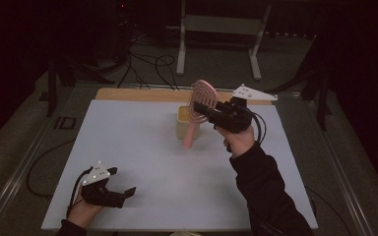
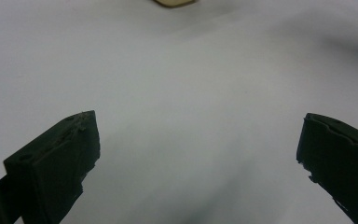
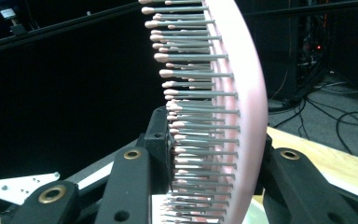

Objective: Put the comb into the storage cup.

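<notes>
A pink hairbrush (image 1: 199, 104) with grey bristles stands nearly upright in the air, head up, handle hanging down in front of a pale yellow cup (image 1: 183, 122) on the white mat. My right gripper (image 1: 200, 109) is shut on the brush's head, coming in from the right. In the right gripper view the brush (image 3: 233, 112) sits edge-on between the jaws, bristles to the left. My left gripper (image 1: 123, 183) rests low at the near left of the mat, open. Its jaws (image 2: 200, 154) stand wide apart over bare white mat with nothing between them.
The white mat (image 1: 142, 162) covers a wooden tabletop (image 1: 142, 94) whose far edge shows. Cables (image 1: 147, 66) and a white metal stand (image 1: 219, 29) lie on the floor behind the table. A corner of the cup (image 2: 175, 3) shows at the top edge of the left gripper view.
</notes>
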A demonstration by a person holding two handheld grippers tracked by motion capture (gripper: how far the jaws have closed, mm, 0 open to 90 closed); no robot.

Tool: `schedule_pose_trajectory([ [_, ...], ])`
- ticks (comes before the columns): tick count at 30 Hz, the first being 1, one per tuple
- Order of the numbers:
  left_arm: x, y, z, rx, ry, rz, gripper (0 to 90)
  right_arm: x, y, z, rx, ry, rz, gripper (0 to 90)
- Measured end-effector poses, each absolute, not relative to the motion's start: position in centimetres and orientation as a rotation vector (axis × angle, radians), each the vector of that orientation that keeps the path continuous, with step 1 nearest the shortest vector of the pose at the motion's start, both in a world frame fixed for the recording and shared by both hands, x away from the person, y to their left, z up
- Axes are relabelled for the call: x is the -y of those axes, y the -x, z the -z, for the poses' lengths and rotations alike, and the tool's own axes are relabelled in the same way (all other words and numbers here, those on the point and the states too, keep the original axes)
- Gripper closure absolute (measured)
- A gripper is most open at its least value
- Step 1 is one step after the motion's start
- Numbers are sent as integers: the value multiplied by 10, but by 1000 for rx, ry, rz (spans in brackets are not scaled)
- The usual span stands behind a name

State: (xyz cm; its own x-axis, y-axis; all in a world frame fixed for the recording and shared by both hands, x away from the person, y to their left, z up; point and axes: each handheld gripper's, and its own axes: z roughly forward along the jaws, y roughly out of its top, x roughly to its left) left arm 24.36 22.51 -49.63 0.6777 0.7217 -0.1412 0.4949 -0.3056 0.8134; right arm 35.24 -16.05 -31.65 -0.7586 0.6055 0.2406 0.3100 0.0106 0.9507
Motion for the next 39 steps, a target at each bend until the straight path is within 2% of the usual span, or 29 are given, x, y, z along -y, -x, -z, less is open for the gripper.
schedule_pose_trajectory([
  [39, -226, -240, 493, -895, -1958, -297, 1, 173, -399, 280, -1894, -983, -1801, 645],
])
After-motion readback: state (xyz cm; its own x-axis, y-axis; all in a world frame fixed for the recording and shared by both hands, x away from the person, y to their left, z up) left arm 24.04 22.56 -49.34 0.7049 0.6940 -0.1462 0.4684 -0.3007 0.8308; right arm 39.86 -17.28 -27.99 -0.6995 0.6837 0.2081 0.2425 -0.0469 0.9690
